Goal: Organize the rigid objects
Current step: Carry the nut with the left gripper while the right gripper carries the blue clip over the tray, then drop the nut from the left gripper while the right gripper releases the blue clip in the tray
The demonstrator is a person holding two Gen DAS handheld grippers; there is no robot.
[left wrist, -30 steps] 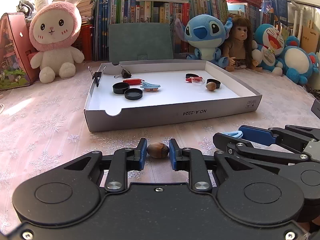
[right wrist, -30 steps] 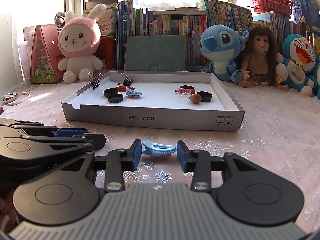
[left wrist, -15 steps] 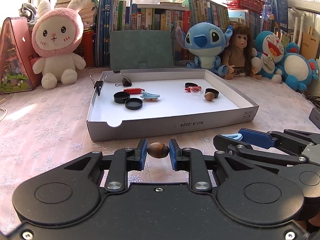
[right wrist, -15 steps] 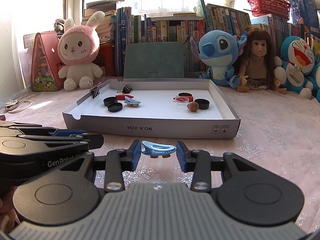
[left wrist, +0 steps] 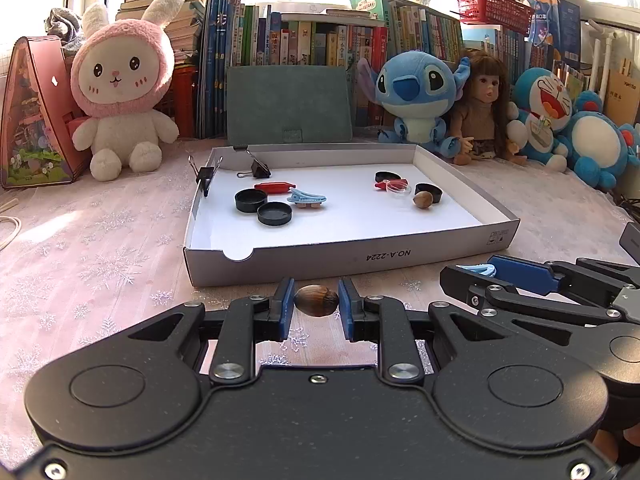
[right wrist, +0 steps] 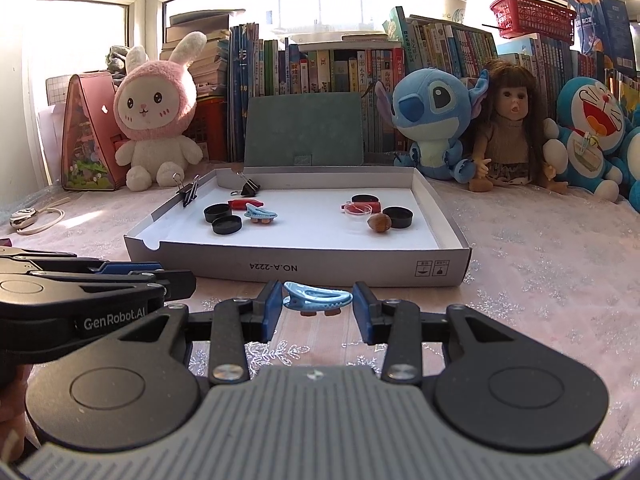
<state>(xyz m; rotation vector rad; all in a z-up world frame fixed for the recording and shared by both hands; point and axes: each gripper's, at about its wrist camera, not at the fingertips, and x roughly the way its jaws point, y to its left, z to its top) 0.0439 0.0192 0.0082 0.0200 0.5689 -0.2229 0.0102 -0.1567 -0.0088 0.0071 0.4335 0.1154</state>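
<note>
My left gripper (left wrist: 316, 306) is shut on a brown nut (left wrist: 316, 300) and holds it above the table in front of the white cardboard tray (left wrist: 352, 258). My right gripper (right wrist: 316, 307) is shut on a light blue hair clip (right wrist: 318, 299), also in front of the tray (right wrist: 296, 268). In the tray lie black caps (left wrist: 251, 200), a red clip (left wrist: 274, 187), another blue hair clip (left wrist: 307, 199), another nut (left wrist: 423, 200), a clear lid (left wrist: 399, 189) and binder clips (left wrist: 256, 168). The right gripper shows at the right of the left wrist view (left wrist: 472, 276).
Plush toys stand behind the tray: a pink rabbit (left wrist: 124, 84), a blue Stitch (left wrist: 416, 96), a doll (left wrist: 484, 112) and Doraemon toys (left wrist: 552, 116). A green folder (left wrist: 290, 104) leans on a row of books. A pink house model (left wrist: 34, 112) is at far left.
Both grippers have risen and drawn back a little from the tray, each still holding its object. The tray's contents have not moved.
</note>
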